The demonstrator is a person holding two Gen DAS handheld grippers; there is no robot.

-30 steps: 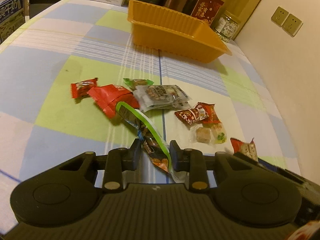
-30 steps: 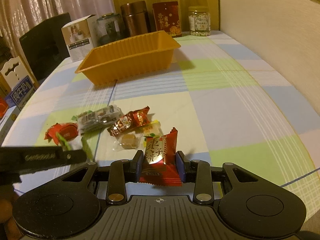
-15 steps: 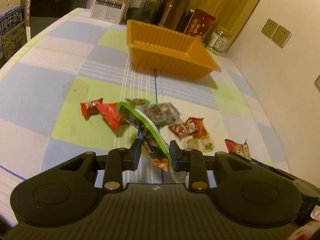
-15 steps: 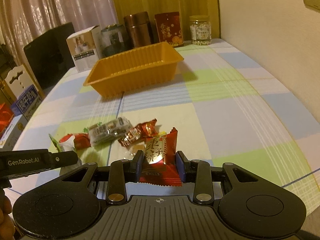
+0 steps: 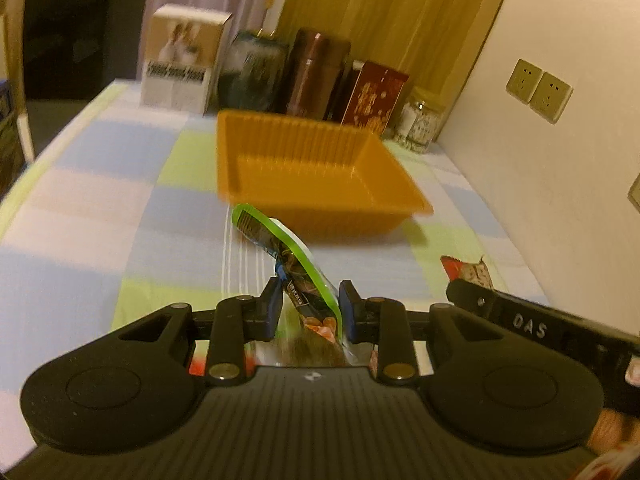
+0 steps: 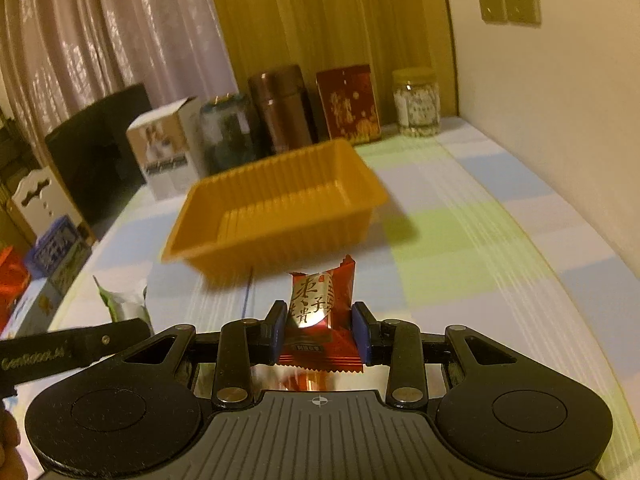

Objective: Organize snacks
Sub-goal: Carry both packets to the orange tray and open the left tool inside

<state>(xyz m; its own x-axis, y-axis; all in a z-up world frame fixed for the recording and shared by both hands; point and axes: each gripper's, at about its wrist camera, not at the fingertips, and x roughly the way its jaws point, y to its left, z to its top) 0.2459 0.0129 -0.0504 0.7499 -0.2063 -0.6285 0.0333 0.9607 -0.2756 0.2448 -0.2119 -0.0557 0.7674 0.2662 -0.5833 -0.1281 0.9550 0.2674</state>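
1. Your left gripper [image 5: 308, 312] is clamped on a green-edged snack packet [image 5: 298, 272]. The packet sticks up and forward from between the jaws, tip tilted left, clear of the table.
2. Your right gripper [image 6: 320, 330] is clamped on a red candy wrapper with gold characters [image 6: 320, 304]. It stands upright between the pads, bottom edge fanned out below them.
3. Both snacks are in the air, short of the orange tray [image 5: 320, 172]. The tray sits ahead on the checked tablecloth [image 5: 100, 208], and what you see of its interior is bare.
4. In the left view your right gripper shows at the right edge, the red wrapper poking above it. In the right view your left gripper's finger crosses the lower left, with the packet's pale end just above it.
5. Behind the tray, along the back: white box [image 6: 168, 144], dark jar [image 6: 226, 132], brown canister [image 6: 280, 108], red box [image 6: 348, 104], clear jar [image 6: 416, 102].
6. Both views are motion-blurred; small print is unreadable.
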